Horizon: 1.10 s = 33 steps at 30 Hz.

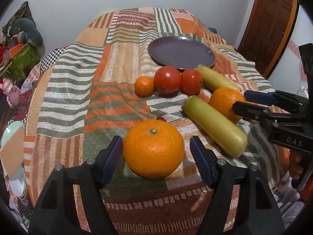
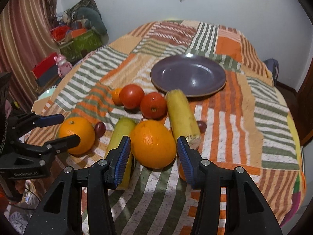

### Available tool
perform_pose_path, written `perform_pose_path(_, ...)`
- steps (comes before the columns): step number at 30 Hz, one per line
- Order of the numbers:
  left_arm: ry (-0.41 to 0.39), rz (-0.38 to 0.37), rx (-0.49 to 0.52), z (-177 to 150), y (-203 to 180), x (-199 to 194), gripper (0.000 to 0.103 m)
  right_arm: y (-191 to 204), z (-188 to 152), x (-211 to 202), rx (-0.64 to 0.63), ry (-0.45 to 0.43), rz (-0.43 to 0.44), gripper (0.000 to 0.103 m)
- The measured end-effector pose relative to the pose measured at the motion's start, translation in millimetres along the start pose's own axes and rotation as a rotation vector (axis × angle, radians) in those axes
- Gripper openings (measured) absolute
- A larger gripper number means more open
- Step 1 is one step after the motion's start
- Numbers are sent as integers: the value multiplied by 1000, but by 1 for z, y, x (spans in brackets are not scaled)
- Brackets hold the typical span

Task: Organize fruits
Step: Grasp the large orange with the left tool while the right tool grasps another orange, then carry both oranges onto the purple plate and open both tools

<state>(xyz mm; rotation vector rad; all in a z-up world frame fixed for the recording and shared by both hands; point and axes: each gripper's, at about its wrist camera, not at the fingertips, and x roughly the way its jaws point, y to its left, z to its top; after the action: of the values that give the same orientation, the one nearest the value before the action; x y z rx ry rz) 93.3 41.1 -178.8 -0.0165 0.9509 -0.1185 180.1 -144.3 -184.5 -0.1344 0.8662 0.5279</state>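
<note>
My left gripper [image 1: 156, 148] is open, its blue pads on either side of a large orange [image 1: 153, 148] with small gaps. My right gripper [image 2: 154, 152] is open around a second large orange [image 2: 153, 144]. Each gripper shows in the other view: the right gripper [image 1: 239, 100] and the left gripper [image 2: 71, 128]. A purple plate [image 2: 188, 76] lies empty behind the fruit. Two red tomatoes [image 2: 132, 96] [image 2: 153, 104], a small tangerine [image 1: 144, 86], two yellow-green squashes [image 1: 215, 126] [image 2: 183, 115] and two dark grapes [image 2: 100, 128] [image 2: 201, 125] lie on the cloth.
The striped patchwork cloth [image 2: 264, 117] covers the whole table and drops at its edges. Cluttered boxes and a green crate [image 2: 82, 41] stand beyond the left edge. A wooden door [image 1: 273, 19] is at the right.
</note>
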Motion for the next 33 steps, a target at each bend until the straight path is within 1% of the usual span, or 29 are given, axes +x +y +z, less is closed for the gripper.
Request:
perform_pose_path(1, 5, -1, -1, -1, 0, 3, 75, 0, -1, 3, 0, 6, 3, 46)
perform_pose_path(4, 12, 0, -5, -1, 0, 11, 75, -2, -1, 11, 8, 22, 11, 52)
perform_pose_path(7, 32, -12, -23, 0, 3, 17, 75, -3, -2, 15, 14, 18, 20, 55)
perform_pose_path(12, 48, -12, -40, 0, 6, 27, 75, -3, 2, 21, 15, 24, 39, 57)
perform_pose_path(14, 44, -19, -42, 0, 7, 27, 71, -1, 3, 23, 3, 24, 36, 57)
perform_pose_path(19, 41, -21, -41, 1, 7, 25, 70, 0, 7, 28, -2, 27, 40, 59)
perform_pose_path(24, 28, -34, -56, 5, 8, 17, 70, 2, 7, 29, -12, 16, 29, 57)
perform_pose_path(29, -5, -24, -54, 11, 8, 5, 70, -3, 9, 24, 15, 10, 51, 56)
perform_pose_path(33, -42, -20, -50, 20, 7, -6, 70, -4, 12, 11, 21, -31, 38, 56)
